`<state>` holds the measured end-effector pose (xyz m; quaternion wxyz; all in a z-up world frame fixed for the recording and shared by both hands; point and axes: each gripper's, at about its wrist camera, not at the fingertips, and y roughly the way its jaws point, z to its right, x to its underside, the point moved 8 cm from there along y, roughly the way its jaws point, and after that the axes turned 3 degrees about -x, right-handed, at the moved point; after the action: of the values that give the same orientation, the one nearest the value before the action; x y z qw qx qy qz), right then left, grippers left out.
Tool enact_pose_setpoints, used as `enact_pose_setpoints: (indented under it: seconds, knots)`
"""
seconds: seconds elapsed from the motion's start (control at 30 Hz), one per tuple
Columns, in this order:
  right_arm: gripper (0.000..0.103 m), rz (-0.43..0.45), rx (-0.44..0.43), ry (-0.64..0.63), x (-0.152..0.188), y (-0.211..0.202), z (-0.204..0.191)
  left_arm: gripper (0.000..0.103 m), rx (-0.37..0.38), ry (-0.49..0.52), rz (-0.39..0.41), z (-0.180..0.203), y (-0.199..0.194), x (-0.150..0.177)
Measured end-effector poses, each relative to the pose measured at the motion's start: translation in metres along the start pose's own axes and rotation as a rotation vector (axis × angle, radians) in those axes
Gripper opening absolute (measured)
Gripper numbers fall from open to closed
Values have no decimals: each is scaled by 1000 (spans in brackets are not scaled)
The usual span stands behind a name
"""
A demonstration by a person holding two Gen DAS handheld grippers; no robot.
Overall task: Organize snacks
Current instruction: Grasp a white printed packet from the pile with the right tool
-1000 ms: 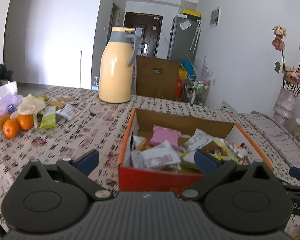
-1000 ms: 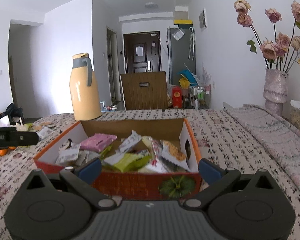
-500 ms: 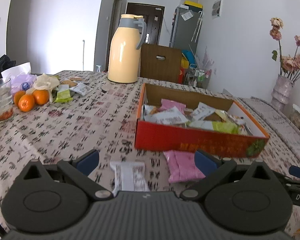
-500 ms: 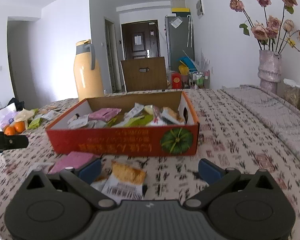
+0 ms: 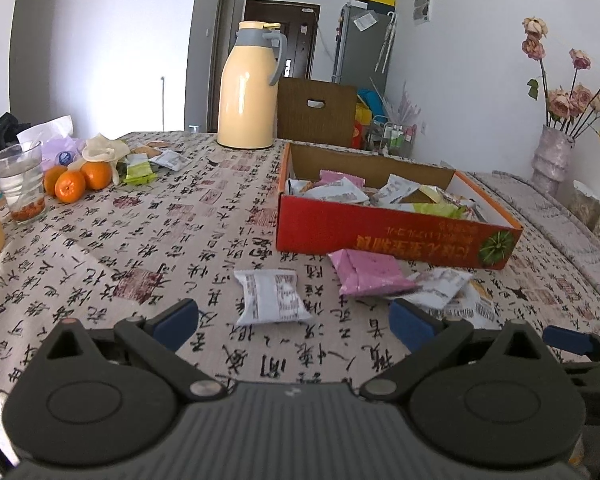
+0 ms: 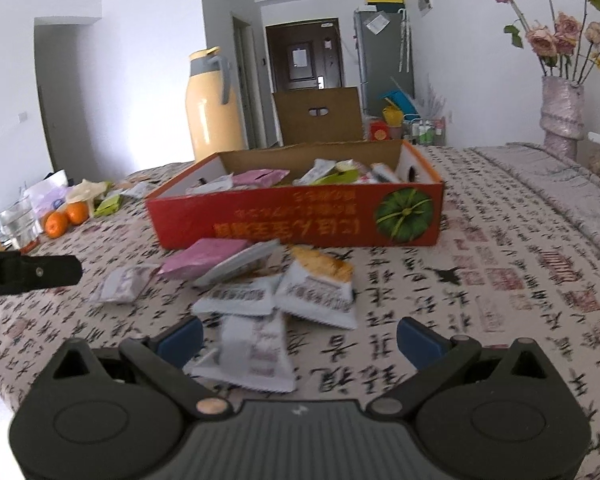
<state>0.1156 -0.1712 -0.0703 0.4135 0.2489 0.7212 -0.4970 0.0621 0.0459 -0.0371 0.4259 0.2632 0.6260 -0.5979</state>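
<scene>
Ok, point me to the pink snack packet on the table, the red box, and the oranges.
pink snack packet (image 5: 368, 272), left wrist view, middle of its top face.
red box (image 6: 292, 224), right wrist view, front wall.
oranges (image 5: 70, 186), left wrist view, front orange.

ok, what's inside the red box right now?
The red box holds loose snack packets: a pink one, white ones, a green one. Anything beneath that top layer, and the box floor, is covered.

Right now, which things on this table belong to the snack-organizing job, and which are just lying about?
Job:
- red box holding packets
- pink packet
- white packets loose in front of the box
- lone white packet
- left gripper and right gripper, both open

Lying about:
- yellow thermos
- oranges
- glass
- flower vase
</scene>
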Motion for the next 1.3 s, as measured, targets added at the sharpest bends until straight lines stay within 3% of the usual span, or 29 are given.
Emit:
enact_pose_setpoints:
  seconds: [0.27,0.47,0.67,0.77,0.8,0.9,1.3]
  knots:
    - [99,-14,-13,-3,7,6,-15,103,-1,-6,-9,-7,-8,10]
    - [89,-21,-8,-15,7,13,-21,103,-3,-6,-18,-8,-12,15]
    - [75,-42,-1,-26,3,31,-26,103,-10,-9,-23,-13,-12,17]
    - [58,-60,10,-32,3,41,-27,103,-12,-13,-24,-14,-12,17]
    - [48,-68,15,-36,4,43,-27,103,-12,-15,-23,-14,-12,17]
    - [42,-70,15,-47,6,45,-28,103,-11,-16,-27,-13,-10,17]
    - [40,-2,-12,-64,4,18,-24,103,-18,-29,-56,-13,7,17]
